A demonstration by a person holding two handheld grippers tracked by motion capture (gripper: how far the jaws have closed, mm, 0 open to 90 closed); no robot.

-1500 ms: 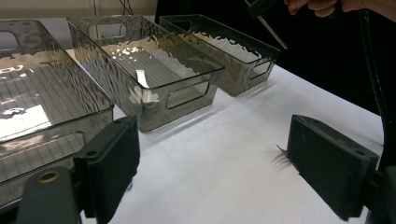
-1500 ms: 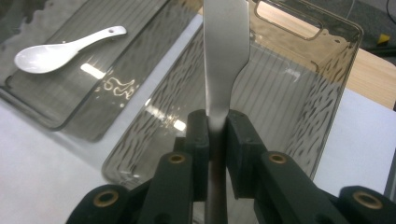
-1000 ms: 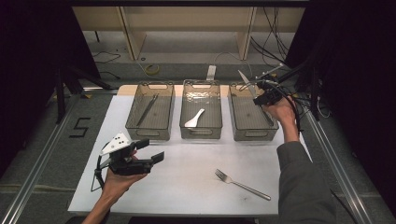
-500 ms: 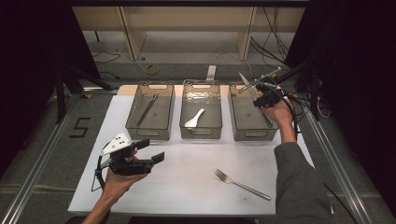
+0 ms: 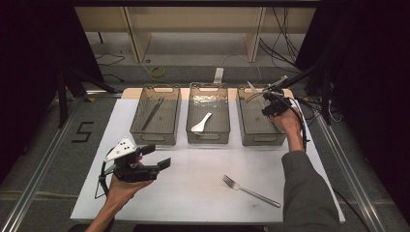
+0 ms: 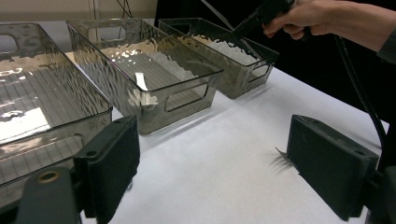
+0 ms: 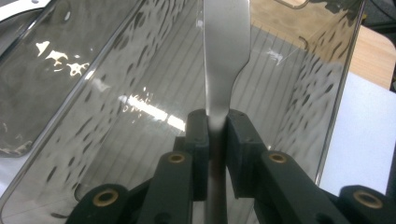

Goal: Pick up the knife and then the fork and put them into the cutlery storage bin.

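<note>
The right tongs (image 7: 215,135) are pinched tight on the handle of a table knife (image 7: 224,51), the pads pressing it from both sides. The knife's blade points away from the hand, hanging over the far end of the right-hand bin (image 5: 254,128), the last of three clear bins in a row on the white counter (image 5: 193,193). The left tongs (image 5: 153,155) are spread wide and hold nothing, hovering low over the counter in front of the left bin (image 5: 153,129). A white spoon (image 5: 201,123) lies in the middle bin (image 5: 208,135). A fork (image 5: 249,190) lies on the counter near the right sleeve.
</note>
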